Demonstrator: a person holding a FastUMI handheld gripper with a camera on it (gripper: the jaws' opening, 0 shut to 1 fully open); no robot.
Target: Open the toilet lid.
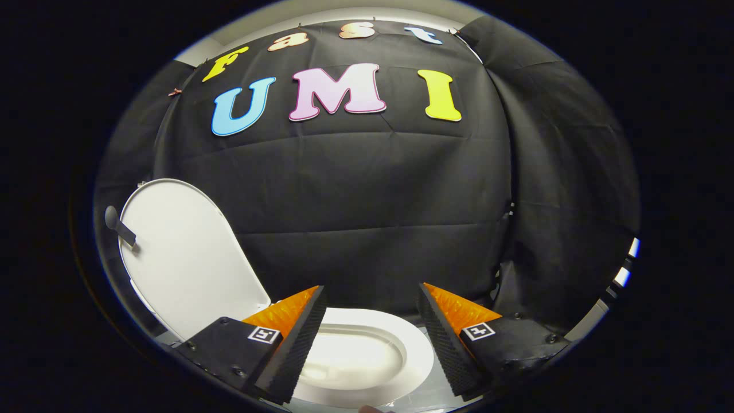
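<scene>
Gripper view shows the gripper spread wide with nothing between its black ribbed fingers, which hang above the white toilet seat and bowl. Left of the fingers, the toilet lid stands raised and upright, leaning back toward the black cloth wall, with a small dark handle on its outer edge.

The hand-held gripper has its fingers spread wide with nothing between them, above the open toilet seat and bowl. The raised toilet lid stands upright beside the left finger, blocking that side. Ahead, open space runs to the black cloth wall.
</scene>
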